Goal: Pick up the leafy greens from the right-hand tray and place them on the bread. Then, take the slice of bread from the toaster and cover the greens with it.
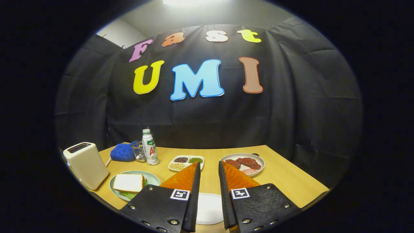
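The claw [209, 168] hangs level, fingers parted and holding nothing.

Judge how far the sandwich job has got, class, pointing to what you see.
It looks finished. A slice of bread lies on the green plate with leafy greens peeking out beneath it, beside the toaster. The gripper holds nothing; its fingers stand open above the table. Nothing seems left, though I cannot see down into the toaster slot.

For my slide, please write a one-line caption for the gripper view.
Open gripper above table; bread covers greens on plate beside toaster.
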Motion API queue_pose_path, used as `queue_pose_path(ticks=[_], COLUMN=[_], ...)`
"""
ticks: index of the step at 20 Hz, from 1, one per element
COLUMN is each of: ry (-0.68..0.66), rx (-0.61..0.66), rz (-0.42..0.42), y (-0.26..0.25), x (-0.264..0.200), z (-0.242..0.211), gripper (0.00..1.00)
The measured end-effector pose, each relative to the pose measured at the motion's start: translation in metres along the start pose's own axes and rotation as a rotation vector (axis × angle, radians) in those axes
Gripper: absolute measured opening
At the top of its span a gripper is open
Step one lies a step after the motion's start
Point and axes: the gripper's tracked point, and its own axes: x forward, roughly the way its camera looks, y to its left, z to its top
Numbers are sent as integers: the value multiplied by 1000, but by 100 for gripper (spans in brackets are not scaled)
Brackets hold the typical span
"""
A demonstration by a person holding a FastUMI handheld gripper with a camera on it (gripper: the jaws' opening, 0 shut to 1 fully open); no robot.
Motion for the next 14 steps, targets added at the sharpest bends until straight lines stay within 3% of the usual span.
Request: queue_pose_path(ticks=[5,10,14], ry=[-5,30,28], rx=[-16,37,-4], rz=[-28,47,39], y=[-40,-65,-115], x=[-6,-3,8], z=[-1,-9,-12], gripper=[32,32,32])
